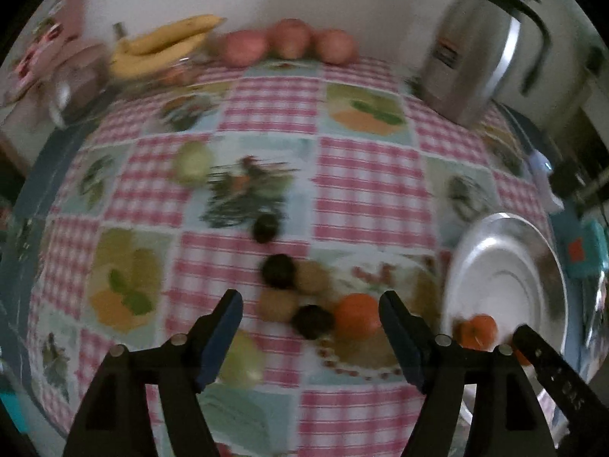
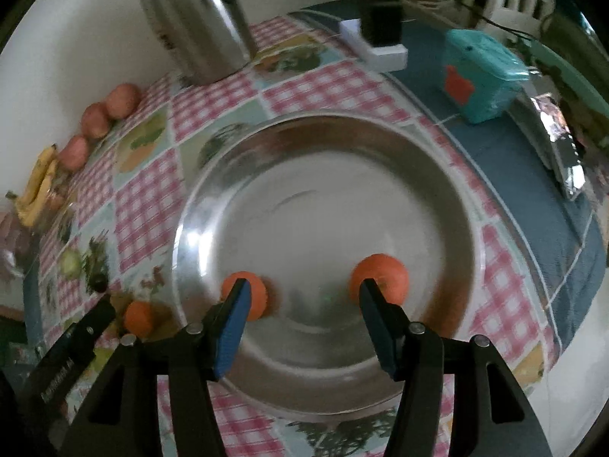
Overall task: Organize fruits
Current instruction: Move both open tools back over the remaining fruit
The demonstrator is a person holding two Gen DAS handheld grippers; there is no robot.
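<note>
Both my grippers are spread wide with nothing in them. My right gripper (image 2: 304, 297) hangs over the steel plate (image 2: 437, 175), where two small oranges (image 2: 380, 276) sit loose near the close rim. My left gripper (image 1: 310, 314) is over the checkered tablecloth (image 1: 365, 175), above a blurry pile of dark fruits (image 1: 279, 270), brownish ones and another orange (image 1: 356, 314) just left of the plate

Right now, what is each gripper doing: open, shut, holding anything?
Left gripper: open, empty, above the fruit on the table.
Right gripper: open, empty, above the steel plate.
</note>
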